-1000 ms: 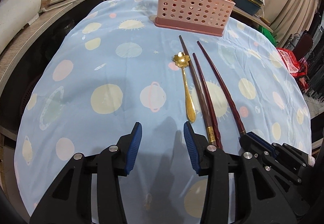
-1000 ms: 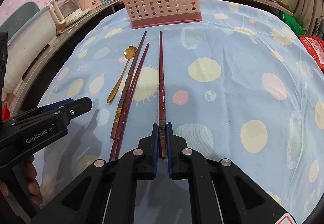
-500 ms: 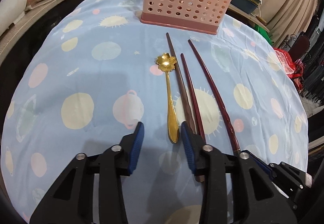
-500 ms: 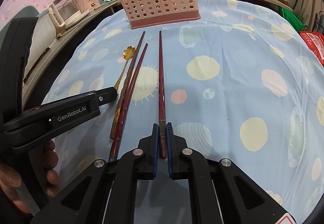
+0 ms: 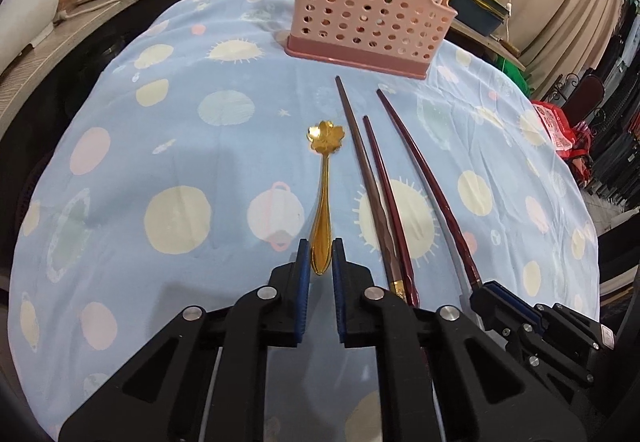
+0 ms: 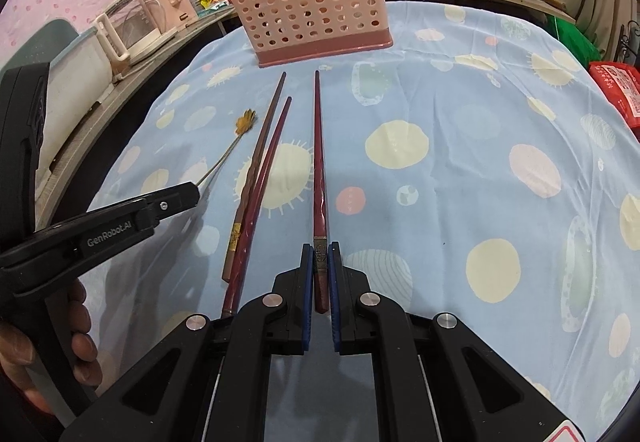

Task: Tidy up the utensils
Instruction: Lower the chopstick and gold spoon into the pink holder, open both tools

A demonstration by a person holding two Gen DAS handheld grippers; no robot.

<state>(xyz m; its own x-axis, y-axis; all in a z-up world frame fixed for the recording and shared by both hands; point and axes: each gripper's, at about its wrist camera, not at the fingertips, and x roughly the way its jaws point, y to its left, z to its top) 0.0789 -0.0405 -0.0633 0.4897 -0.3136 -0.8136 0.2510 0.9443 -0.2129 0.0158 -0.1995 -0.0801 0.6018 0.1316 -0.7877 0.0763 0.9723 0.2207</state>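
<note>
The left tool point(image 5: 321, 262) has its blue pads narrowed around the handle end of the gold spoon point(image 5: 323, 198), which lies flat on the table point(image 5: 160, 146), its flower-shaped bowl pointing toward the pink basket point(image 5: 370, 2). Whether the pads actually press the handle, I cannot tell. The right tool point(image 6: 320, 266) is clenched on the thick end of a dark red chopstick point(image 6: 319, 162), whose tip points at the basket. Two more chopsticks point(image 6: 260, 178) lie side by side, touching, between the spoon and the held one. The basket stands upright at the table's far edge.
</note>
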